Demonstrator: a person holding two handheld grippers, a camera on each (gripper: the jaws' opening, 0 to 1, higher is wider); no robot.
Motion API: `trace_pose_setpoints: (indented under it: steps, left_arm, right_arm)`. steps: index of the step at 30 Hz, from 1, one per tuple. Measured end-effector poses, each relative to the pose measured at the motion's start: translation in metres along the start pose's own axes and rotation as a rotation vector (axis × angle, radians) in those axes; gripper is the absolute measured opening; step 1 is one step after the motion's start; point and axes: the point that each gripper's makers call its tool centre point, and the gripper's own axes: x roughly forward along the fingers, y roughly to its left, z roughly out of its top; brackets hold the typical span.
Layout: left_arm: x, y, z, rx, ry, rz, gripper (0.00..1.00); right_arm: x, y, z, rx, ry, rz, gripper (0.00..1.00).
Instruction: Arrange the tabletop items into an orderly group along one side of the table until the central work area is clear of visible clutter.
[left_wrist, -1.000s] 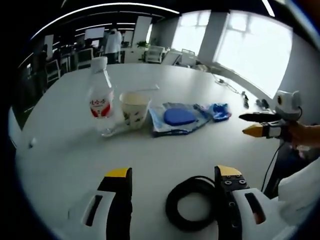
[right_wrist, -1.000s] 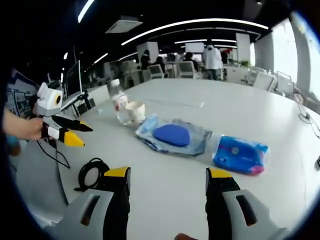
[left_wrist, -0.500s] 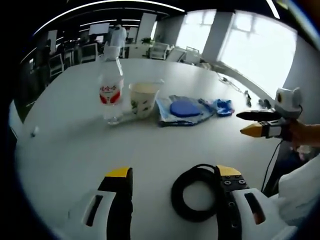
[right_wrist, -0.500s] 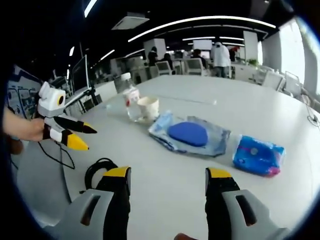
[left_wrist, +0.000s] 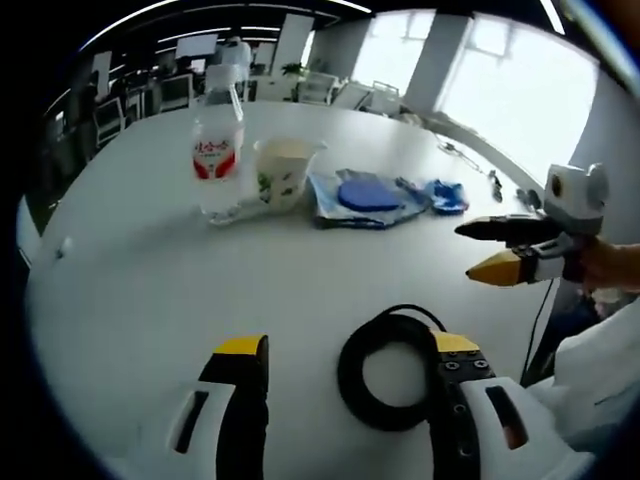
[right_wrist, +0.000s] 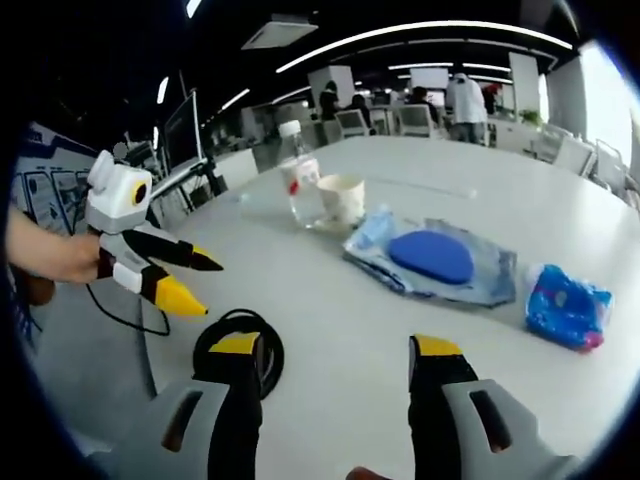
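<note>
Yellow-tipped left gripper (left_wrist: 345, 350): jaws spread, nothing between them, low over the white table (left_wrist: 130, 280); seen from the right gripper view it hangs in the air (right_wrist: 195, 280), held by a hand (right_wrist: 50, 255).
Right gripper (right_wrist: 335, 350): jaws spread, nothing held; in the left gripper view it floats past the table's near edge (left_wrist: 490, 248).
Cable (left_wrist: 390, 370): black, rubbery, coiled in a ring, lying by the left gripper's right jaw, close to the near edge.
Open room: bare matte tabletop between the cable and the row of items.
Bottle (left_wrist: 217, 150): clear plastic, red label, upright.
Paper cup (left_wrist: 282, 172): pale, printed, just beside the bottle.
Pouch (right_wrist: 440, 262): crinkled clear-blue plastic around a smooth blue oval, lying flat.
Tissue pack (right_wrist: 565, 305): glossy blue, near the pouch.
Far edge: curved, with office chairs beyond.
</note>
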Motion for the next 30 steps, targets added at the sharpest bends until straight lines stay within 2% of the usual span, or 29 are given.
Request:
trace_pose_setpoints:
  steps: [13, 21, 27, 30]
  left_arm:
    - [0.005, -0.008, -0.025, -0.013, 0.052, -0.006, 0.57]
    - [0.007, -0.01, -0.029, -0.024, 0.054, -0.004, 0.57]
    - [0.007, -0.01, -0.031, -0.016, 0.06, 0.0, 0.56]
    - [0.006, -0.009, -0.029, -0.02, 0.042, 0.011, 0.54]
  right_arm:
    - [0.018, 0.038, -0.018, -0.021, 0.043, 0.085, 0.53]
    - [0.027, 0.056, -0.026, -0.031, 0.066, 0.119, 0.52]
    - [0.03, 0.06, -0.031, -0.05, 0.087, 0.13, 0.51]
    - [0.031, 0.061, -0.036, -0.057, 0.105, 0.131, 0.51]
